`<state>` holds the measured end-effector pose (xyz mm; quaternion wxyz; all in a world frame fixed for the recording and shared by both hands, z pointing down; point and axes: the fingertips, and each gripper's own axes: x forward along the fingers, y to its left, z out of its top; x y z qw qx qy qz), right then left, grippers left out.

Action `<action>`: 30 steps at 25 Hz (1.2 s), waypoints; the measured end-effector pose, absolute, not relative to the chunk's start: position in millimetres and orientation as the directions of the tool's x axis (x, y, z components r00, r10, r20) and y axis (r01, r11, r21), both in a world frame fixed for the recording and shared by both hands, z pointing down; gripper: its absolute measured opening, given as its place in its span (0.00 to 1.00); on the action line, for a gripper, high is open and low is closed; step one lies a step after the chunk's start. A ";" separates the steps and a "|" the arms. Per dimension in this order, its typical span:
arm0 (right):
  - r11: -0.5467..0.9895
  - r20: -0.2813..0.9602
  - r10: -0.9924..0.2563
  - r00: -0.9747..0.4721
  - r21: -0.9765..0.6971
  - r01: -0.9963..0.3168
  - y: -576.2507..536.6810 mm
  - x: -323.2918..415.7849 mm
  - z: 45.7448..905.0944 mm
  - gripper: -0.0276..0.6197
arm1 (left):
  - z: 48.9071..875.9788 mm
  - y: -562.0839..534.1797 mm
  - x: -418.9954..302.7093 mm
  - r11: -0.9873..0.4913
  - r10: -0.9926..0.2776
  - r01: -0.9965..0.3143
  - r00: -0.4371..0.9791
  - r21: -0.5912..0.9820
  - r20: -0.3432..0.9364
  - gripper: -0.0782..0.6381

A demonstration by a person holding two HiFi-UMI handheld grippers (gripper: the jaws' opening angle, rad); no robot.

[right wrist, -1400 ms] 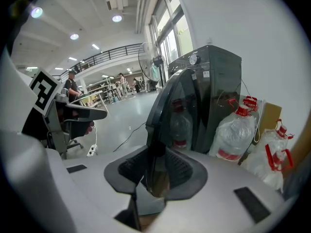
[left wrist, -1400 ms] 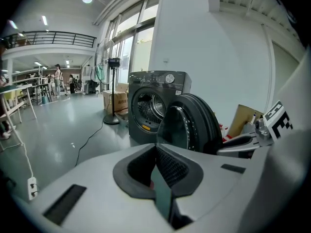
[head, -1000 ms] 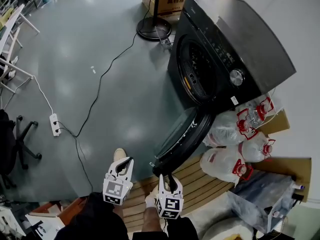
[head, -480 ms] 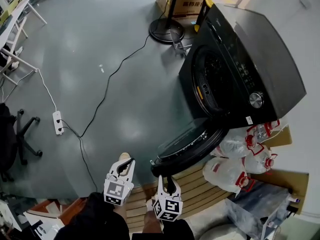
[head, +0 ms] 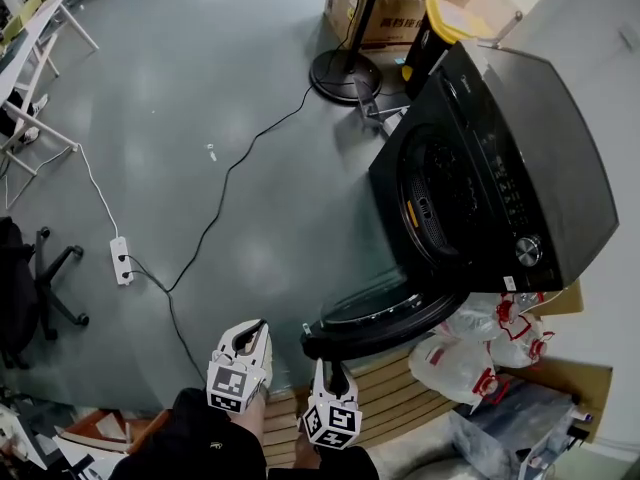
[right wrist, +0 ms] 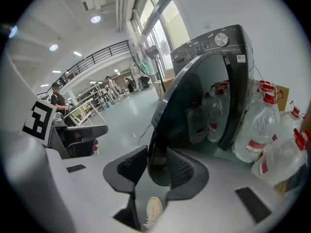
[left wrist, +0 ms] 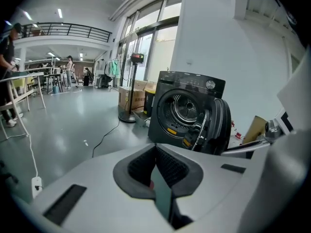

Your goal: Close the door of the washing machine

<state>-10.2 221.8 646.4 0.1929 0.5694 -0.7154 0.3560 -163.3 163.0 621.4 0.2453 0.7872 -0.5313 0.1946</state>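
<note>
Left gripper (head: 245,332): held low, pointing forward, jaws pressed together, nothing between them.
Right gripper (head: 327,367): just beside it, jaws clamped on the door (head: 390,315) rim.

Looks like an open workshop hall: polished grey floor (head: 200,118), mezzanine railing (left wrist: 68,31), tall windows (left wrist: 146,42), work tables (left wrist: 23,77) and cardboard boxes (head: 385,13) ahead of the left hand-held gripper (left wrist: 156,171).

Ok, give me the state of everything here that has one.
door: open, swung wide
washer: drum exposed
right gripper: shut on the door's rim
left gripper: shut, empty
</note>
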 end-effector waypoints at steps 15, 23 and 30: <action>0.141 0.711 -0.678 -0.185 -0.122 -0.983 114.2 -51.8 621.9 0.16 | 579.1 76.3 -226.5 -0.384 -0.704 -0.897 0.439 0.220 0.559 0.14; 0.155 0.704 -0.689 -0.170 -0.086 -0.984 54.3 -56.8 606.2 0.14 | 558.4 38.5 -241.3 -0.384 -0.707 -0.899 0.432 0.209 0.560 0.14; 0.160 0.691 -0.702 -0.174 -0.085 -0.983 5.5 -53.1 597.7 0.14 | 547.9 -10.0 -242.1 -0.375 -0.725 -0.906 0.418 0.195 0.547 0.14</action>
